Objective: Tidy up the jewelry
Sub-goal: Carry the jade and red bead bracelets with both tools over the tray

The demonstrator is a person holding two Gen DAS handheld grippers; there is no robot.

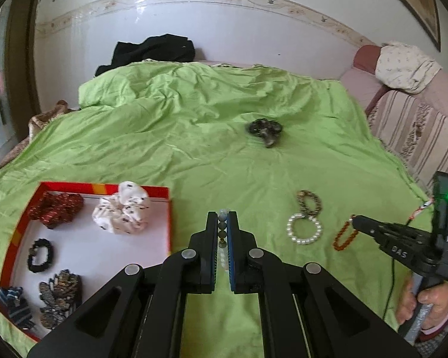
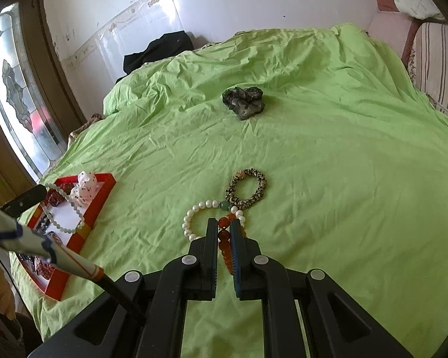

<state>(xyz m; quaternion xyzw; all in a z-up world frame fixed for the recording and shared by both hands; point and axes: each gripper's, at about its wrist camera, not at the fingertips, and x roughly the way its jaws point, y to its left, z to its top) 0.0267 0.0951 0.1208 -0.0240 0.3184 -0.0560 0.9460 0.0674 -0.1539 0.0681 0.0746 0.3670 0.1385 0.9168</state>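
Now, view by view:

Left wrist view, grip: the left gripper (image 1: 222,217) is closed on a pale bead bracelet (image 1: 222,232) — the beads sit in a line between the two pads, with the tips just beside the tray's right edge.
Left wrist view, goal: the red tray (image 1: 164,226) lies on the green bedsheet (image 1: 194,149) at the lower left and already holds a white scrunchie (image 1: 121,213), a red scrunchie (image 1: 55,210) and some dark pieces.
Left wrist view, advice: I judge it is best to carry the bracelet over a bare white part of the tray and only then to let the jaws go — not over the rim.

Right wrist view, grip: the right gripper (image 2: 224,225) is closed on an amber bead bracelet (image 2: 224,238), pinched between the pads.
Right wrist view, neighbours: a pearl bracelet (image 2: 194,217) and a leopard scrunchie (image 2: 248,189) lie on the sheet touching each other, just ahead of the tips; a dark scrunchie (image 2: 244,101) is well apart, farther up the bed.
Right wrist view, advice: lift straight up first, so that the amber beads do not drag the pearls, then go to the tray after the left one is free.
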